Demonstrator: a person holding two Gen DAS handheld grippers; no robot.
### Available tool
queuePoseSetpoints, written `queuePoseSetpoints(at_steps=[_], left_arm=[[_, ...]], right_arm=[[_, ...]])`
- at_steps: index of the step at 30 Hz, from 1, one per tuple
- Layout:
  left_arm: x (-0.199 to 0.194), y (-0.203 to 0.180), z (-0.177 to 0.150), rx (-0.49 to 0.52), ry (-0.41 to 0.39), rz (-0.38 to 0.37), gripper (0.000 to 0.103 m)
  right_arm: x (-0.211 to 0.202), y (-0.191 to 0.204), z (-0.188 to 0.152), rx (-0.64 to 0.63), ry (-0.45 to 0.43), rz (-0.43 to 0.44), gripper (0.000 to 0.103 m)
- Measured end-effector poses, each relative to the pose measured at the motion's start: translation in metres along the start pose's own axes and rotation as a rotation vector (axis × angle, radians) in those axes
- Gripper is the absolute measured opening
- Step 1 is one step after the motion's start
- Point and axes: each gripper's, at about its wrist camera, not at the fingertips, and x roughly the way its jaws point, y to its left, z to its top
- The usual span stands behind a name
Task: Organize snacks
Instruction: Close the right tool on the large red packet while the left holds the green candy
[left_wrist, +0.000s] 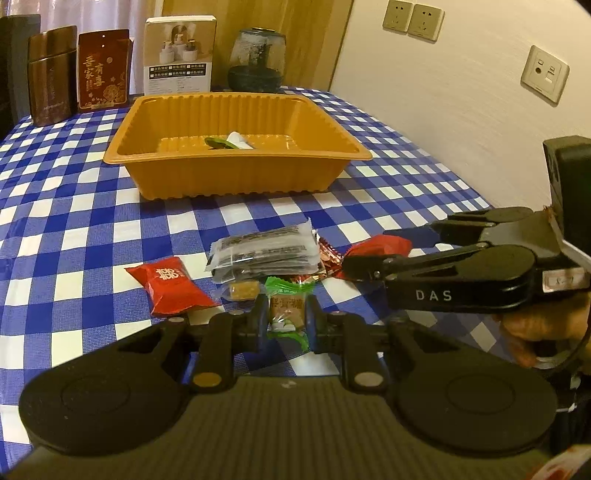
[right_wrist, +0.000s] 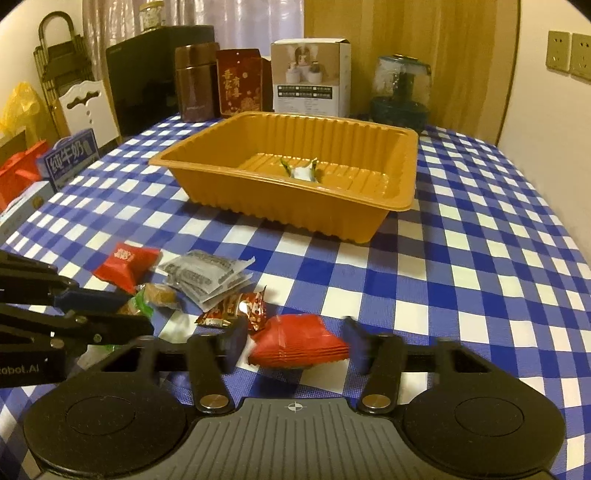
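Observation:
An orange tray (left_wrist: 236, 177) (right_wrist: 391, 192) stands mid-table with a green-and-white candy (left_wrist: 229, 142) (right_wrist: 304, 170) inside. Loose snacks lie in front of it. My left gripper (left_wrist: 286, 315) is shut on a green-wrapped candy (left_wrist: 286, 306). Beside it lie a red packet (left_wrist: 171, 284) (right_wrist: 125, 262), a grey sachet (left_wrist: 264, 251) (right_wrist: 207, 277), a caramel candy (left_wrist: 242, 290) (right_wrist: 159, 293) and a red foil candy (right_wrist: 236, 308). My right gripper (right_wrist: 295, 345) is open, its fingers (right_wrist: 234, 343) either side of a red packet (right_wrist: 299, 341) (left_wrist: 380, 247) on the cloth.
The table has a blue-and-white checked cloth (right_wrist: 461, 258). Along the back stand a brown tin (left_wrist: 50, 77), a red box (left_wrist: 103, 70), a white box (left_wrist: 179, 55) and a glass jar (left_wrist: 256, 59). A wall runs along the right. A milk carton (right_wrist: 68, 158) sits left.

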Motion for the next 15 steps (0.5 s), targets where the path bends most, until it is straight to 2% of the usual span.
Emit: queuePoseSetpoints(at_steps=[4,6,15], left_arm=[[-0.001,-0.002,0.0,0.003,-0.003,-0.001,0.019],[-0.002,-0.002,0.0,0.005,-0.006,-0.002,0.019],[-0.009,-0.006,0.002,0.015,-0.026,0.0,0.019]], right_arm=[[-0.004,-0.002,-0.001,0.031,0.002,-0.015,0.051],[-0.008,-0.002,-0.001,0.038,0.003,-0.017,0.025],[-0.026,-0.003,-0.003,0.063,-0.019,-0.031,0.025]])
